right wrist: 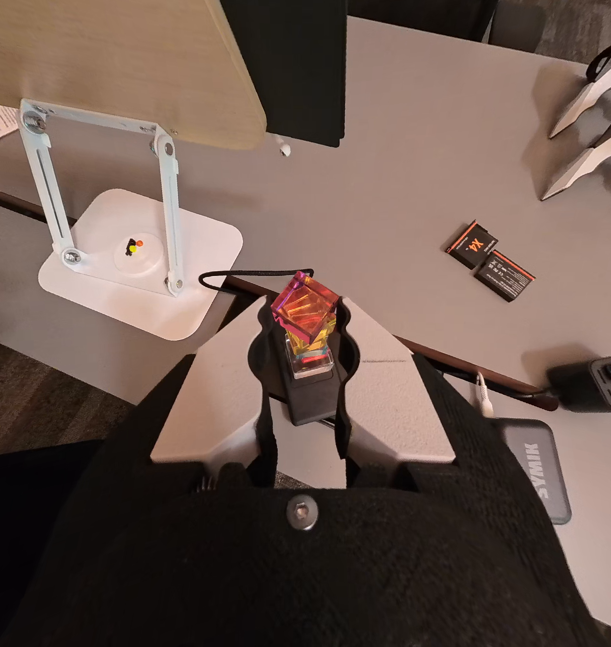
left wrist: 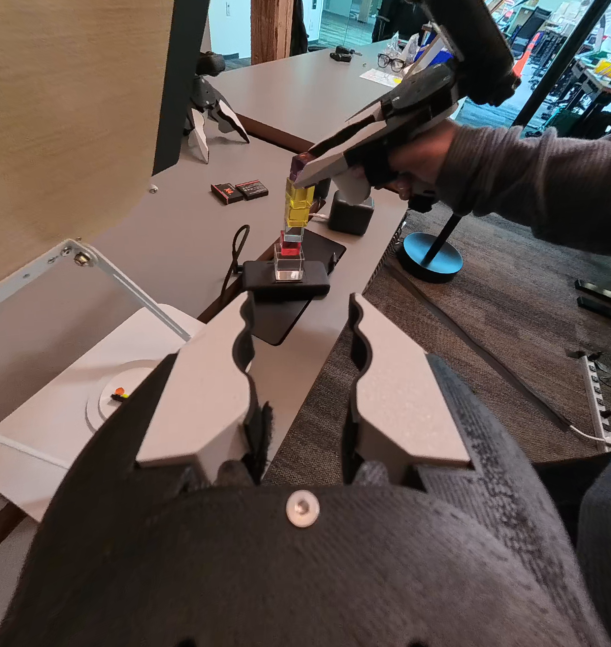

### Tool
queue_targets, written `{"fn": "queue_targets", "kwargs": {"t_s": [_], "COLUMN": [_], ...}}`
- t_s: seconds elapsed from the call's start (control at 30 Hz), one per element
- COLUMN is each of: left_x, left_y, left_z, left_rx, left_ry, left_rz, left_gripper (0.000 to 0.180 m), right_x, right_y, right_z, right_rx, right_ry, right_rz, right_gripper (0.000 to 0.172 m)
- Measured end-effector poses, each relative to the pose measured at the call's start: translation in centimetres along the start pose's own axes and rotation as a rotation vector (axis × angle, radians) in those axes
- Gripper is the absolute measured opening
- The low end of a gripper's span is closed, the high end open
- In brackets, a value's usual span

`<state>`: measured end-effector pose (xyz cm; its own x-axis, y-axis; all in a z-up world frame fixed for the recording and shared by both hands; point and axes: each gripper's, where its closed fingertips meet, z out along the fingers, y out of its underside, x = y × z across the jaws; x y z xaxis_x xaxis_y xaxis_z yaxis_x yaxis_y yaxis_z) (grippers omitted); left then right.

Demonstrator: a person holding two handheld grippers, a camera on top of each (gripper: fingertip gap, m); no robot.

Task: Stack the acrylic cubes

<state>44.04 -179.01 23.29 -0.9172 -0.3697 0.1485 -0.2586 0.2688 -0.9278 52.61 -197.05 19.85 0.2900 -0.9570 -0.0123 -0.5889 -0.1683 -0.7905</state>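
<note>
A purple cube (right wrist: 306,308) is clamped between the fingers of the right gripper (right wrist: 304,303), on top of a stack of coloured cubes (left wrist: 295,224) standing on a black box (left wrist: 285,285). The left gripper (left wrist: 300,315) is kept wide and bare, near the box. Two black batteries (right wrist: 489,261) are seen apart. The lower cubes are partly hidden from above.

The left wrist view looks forward and slightly down from behind the left gripper (left wrist: 300,315), low over the counter (left wrist: 178,227) edge, some way back from the block tower (left wrist: 292,238). The right wrist view looks steeply down from behind the right gripper (right wrist: 304,308), close above the same tower. Both share the tower, the counter and the white stand (right wrist: 139,266) to the left.
</note>
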Motion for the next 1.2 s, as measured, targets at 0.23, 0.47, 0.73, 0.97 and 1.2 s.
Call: {"fn": "queue_targets", "kwargs": {"t_s": [0.23,0.47,0.73,0.97,1.2], "left_x": [-0.2,-0.4,-0.6,-0.7,-0.1], "left_y": [0.0,-0.2,-0.5,-1.6,-4.2], "left_z": [0.0,0.0,0.0,0.4,1.5], "left_rx": [0.0,-0.001,0.002,0.004,0.033], "left_ry": [0.005,0.007,0.005,0.01,0.047], "left_rz": [-0.004,0.004,0.011,0.03,0.064], "left_gripper": [0.053,0.053,0.055,0.065,0.072], "right_x": [0.0,-0.2,-0.1,-0.3,-1.4], "right_y": [-0.1,0.1,0.0,0.0,0.3], "right_z": [0.2,0.4,-0.2,-3.6,-6.4], "right_rx": [-0.015,-0.015,0.01,0.091,0.114], "right_ry": [0.007,0.002,0.028,0.044,0.054], "right_rz": [-0.02,-0.001,0.027,0.125,0.163], "right_gripper": [0.035,0.037,0.063,0.079,0.08]}}
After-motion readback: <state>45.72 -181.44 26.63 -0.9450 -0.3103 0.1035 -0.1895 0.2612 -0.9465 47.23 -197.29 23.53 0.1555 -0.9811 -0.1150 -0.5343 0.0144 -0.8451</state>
